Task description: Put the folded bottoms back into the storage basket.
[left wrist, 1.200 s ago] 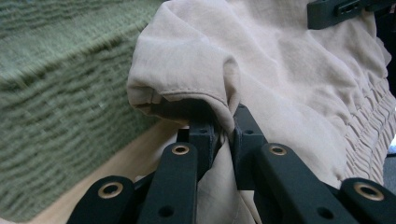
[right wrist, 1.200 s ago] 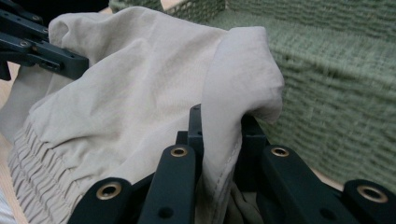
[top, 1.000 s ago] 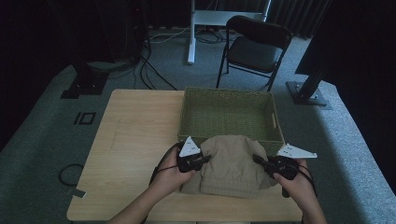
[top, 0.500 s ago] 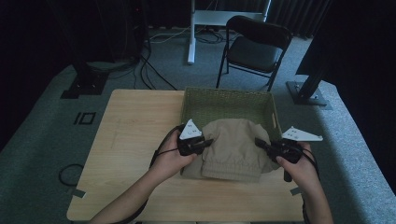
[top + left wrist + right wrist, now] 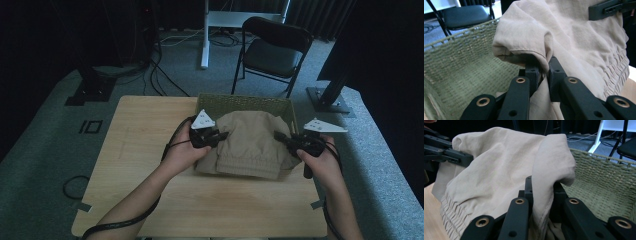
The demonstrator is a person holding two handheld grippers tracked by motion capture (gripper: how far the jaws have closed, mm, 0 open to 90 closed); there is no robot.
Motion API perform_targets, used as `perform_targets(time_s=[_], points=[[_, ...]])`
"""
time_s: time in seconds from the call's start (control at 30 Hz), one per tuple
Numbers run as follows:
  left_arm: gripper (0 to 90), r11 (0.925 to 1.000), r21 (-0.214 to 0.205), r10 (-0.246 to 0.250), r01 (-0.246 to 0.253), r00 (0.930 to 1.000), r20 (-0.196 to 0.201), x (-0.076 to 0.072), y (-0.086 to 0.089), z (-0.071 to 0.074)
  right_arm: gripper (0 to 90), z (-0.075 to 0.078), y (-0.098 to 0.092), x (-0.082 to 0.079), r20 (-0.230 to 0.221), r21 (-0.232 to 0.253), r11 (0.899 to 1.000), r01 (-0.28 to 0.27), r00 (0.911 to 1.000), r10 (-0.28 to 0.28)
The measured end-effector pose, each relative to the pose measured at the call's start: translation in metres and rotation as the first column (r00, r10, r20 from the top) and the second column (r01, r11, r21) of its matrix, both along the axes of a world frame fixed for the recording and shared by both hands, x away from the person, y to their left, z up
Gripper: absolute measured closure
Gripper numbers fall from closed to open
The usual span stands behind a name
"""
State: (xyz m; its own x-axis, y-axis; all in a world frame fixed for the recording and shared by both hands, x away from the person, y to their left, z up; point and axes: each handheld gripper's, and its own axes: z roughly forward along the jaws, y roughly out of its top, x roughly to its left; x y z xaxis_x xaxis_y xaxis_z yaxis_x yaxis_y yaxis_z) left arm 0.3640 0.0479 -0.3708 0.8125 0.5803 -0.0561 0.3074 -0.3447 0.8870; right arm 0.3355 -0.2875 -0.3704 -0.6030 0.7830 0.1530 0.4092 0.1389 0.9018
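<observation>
Now the folded beige garment [image 5: 252, 142] is being carried forward off the wooden table [image 5: 150, 150] and toward the green woven basket [image 5: 240, 101]. A second ago it was lying flat on the near part of the tabletop, short of the basket; half a second ago its far edge had reached the basket's front rim; at this moment its far half is being held over the basket's opening, while the elasticated hem is still hanging out over the near rim above the table. From that, the placing step is judged to be well under way, with the lowering and the release still to be done.

Nearest the camera, both forearms are being stretched forward from the bottom of the high view, wrists roughly level, one hand at each side of the garment. The left gripper [image 5: 214, 136] is being kept clamped on the left edge: in the left gripper view a fold of the cloth [image 5: 544, 62] is seen pinched between the jaws, which are nearly closed on it. The right gripper [image 5: 286, 141] is being held the same way on the right edge, its jaws pressed together on a doubled flap [image 5: 541, 195] in the right gripper view. Farther off, just beyond each pinched fold, the basket's woven wall and floor are being shown, so the load is judged to be hanging partly inside the rim already. Beyond the table, a folding chair [image 5: 272, 50] is standing on the carpet.
</observation>
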Motion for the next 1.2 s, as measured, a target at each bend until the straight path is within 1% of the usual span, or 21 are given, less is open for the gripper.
perform_targets(time_s=[0.03,0.1,0.27,0.3,0.4,0.5,0.53,0.57,0.63,0.73,0.77,0.8,0.83,0.87,0.9,0.93,0.97,1.0,1.07,1.1,1.2], points=[[83.0,1.0,-0.006,0.001,-0.001,1.0,0.0,0.003,0.0,0.003,80.4,0.004,-0.001,0.004,0.003,0.006,1.0,0.007,1.0,-0.007],[83.0,0.9999,-0.012,0.0,0.0,0.9998,0.022,0.009,0.0,0.01,80.4,0.008,-0.001,0.009,0.012,0.005,1.0,0.013,0.9998,-0.013],[83.0,0.9998,-0.021,0.004,-0.003,0.9986,0.053,0.019,-0.002,0.018,80.4,0.018,-0.002,0.02,0.022,0.002,1.0,0.028,0.9994,-0.028],[83.0,0.9998,-0.02,0.005,-0.003,0.9978,0.067,0.025,-0.003,0.021,80.4,0.023,-0.003,0.025,0.034,-0.003,0.999,0.034,0.9989,-0.033],[83.0,0.9994,-0.032,0.016,-0.014,0.9974,0.07,0.032,-0.004,0.023,80.4,0.026,-0.004,0.03,0.037,-0.002,0.999,0.041,0.9985,-0.041],[83.1,0.9984,-0.049,0.032,-0.028,0.9955,0.089,0.046,-0.007,0.024,80.4,0.032,-0.007,0.041,0.047,0.014,0.998,0.055,0.9973,-0.056],[83.0,0.9984,-0.049,0.032,-0.028,0.9955,0.089,0.046,-0.007,0.024,80.4,0.032,-0.007,0.041,0.047,0.014,0.998,0.055,0.9973,-0.056],[83.0,0.9977,-0.057,0.041,-0.036,0.9953,0.088,0.053,-0.009,0.023,80.4,0.033,-0.008,0.047,0.045,0.019,0.998,0.06,0.9971,-0.061],[83.0,0.9974,-0.059,0.046,-0.041,0.995,0.089,0.057,-0.009,0.022,80.4,0.033,-0.009,0.049,0.046,0.019,0.998,0.063,0.9969,-0.064],[83.0,0.996,-0.072,0.058,-0.053,0.9951,0.08,0.065,-0.01,0.018,80.4,0.032,-0.011,0.059,0.035,0.03,0.997,0.069,0.9969,-0.07],[83.0,0.9954,-0.074,0.066,-0.061,0.9949,0.076,0.071,-0.01,0.015,80.4,0.03,-0.012,0.067,0.029,0.033,0.996,0.079,0.9964,-0.08],[83.1,0.9954,-0.074,0.066,-0.061,0.9949,0.076,0.071,-0.01,0.015,80.4,0.03,-0.012,0.067,0.029,0.033,0.996,0.079,0.9964,-0.08],[83.0,0.9945,-0.071,0.081,-0.076,0.994,0.073,0.077,-0.012,0.011,80.4,0.028,-0.011,0.074,0.024,0.028,0.996,0.083,0.9962,-0.084],[83.0,0.9945,-0.071,0.081,-0.076,0.994,0.073,0.077,-0.012,0.011,80.4,0.028,-0.011,0.074,0.024,0.028,0.996,0.083,0.9962,-0.084],[83.0,0.9932,-0.073,0.096,-0.091,0.9926,0.075,0.083,-0.013,0.008,80.4,0.024,-0.01,0.082,0.02,0.02,0.996,0.09,0.9957,-0.091],[83.0,0.9932,-0.073,0.096,-0.091,0.9926,0.075,0.083,-0.013,0.008,80.4,0.024,-0.01,0.082,0.02,0.02,0.996,0.09,0.9957,-0.091],[83.1,0.9918,-0.069,0.113,-0.108,0.9909,0.073,0.091,-0.014,0.005,80.3,0.02,-0.009,0.091,0.008,0.017,0.995,0.099,0.995,-0.099],[83.1,0.9918,-0.069,0.113,-0.108,0.9909,0.073,0.091,-0.014,0.005,80.3,0.02,-0.009,0.091,0.008,0.017,0.995,0.099,0.995,-0.099],[83.0,0.9896,-0.072,0.13,-0.124,0.9881,0.082,0.095,-0.016,0.001,80.4,0.015,-0.009,0.098,0.005,0.009,0.994,0.106,0.9944,-0.106],[83.0,0.989,-0.059,0.141,-0.136,0.9856,0.094,0.099,-0.017,-0.004,80.4,0.011,-0.008,0.105,-0.008,0.007,0.994,0.113,0.9936,-0.113],[83.0,0.9876,-0.058,0.15,-0.146,0.9857,0.077,0.105,-0.018,-0.011,80.3,0.005,-0.008,0.113,-0.024,-0.007,0.993,0.118,0.9928,-0.118]])
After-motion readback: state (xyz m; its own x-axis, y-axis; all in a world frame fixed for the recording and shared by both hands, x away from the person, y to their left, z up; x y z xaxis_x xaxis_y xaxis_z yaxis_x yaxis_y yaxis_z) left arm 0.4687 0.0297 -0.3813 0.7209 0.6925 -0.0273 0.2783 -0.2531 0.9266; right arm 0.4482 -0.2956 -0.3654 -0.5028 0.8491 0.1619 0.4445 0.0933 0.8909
